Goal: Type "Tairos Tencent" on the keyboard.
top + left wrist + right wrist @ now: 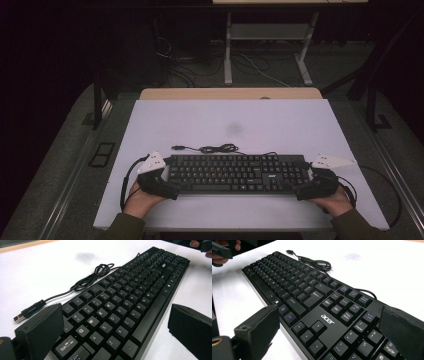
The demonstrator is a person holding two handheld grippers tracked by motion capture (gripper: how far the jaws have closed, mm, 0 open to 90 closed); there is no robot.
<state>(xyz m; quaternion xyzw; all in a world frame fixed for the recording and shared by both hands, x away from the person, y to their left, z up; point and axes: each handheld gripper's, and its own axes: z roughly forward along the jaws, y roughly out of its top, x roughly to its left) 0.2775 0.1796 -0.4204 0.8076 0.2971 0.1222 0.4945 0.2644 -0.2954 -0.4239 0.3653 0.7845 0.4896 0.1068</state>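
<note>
A black Acer keyboard (pixel 235 172) (pixel 120 297) (pixel 312 295) lies flat across the near half of the white tabletop (pixel 225 120). Its cable (pixel 215 148) (pixel 92 280) (pixel 317 262) is coiled just behind it, and the USB plug (pixel 20 317) lies loose on the table. My left gripper (pixel 171 177) (pixel 115 315) is open and straddles the keyboard's left end; its near jaw stands clear of the front edge. At the number-pad end my right gripper (pixel 306 179) (pixel 329 315) is open the same way, with white table showing between one jaw and the keyboard.
A faint grey smudge (pixel 234 129) marks the tabletop behind the cable. A wooden strip (pixel 230 93) runs along the table's far edge. Beyond it, another desk's white legs (pixel 228 50) and loose wires (pixel 185 70) are on the dark floor.
</note>
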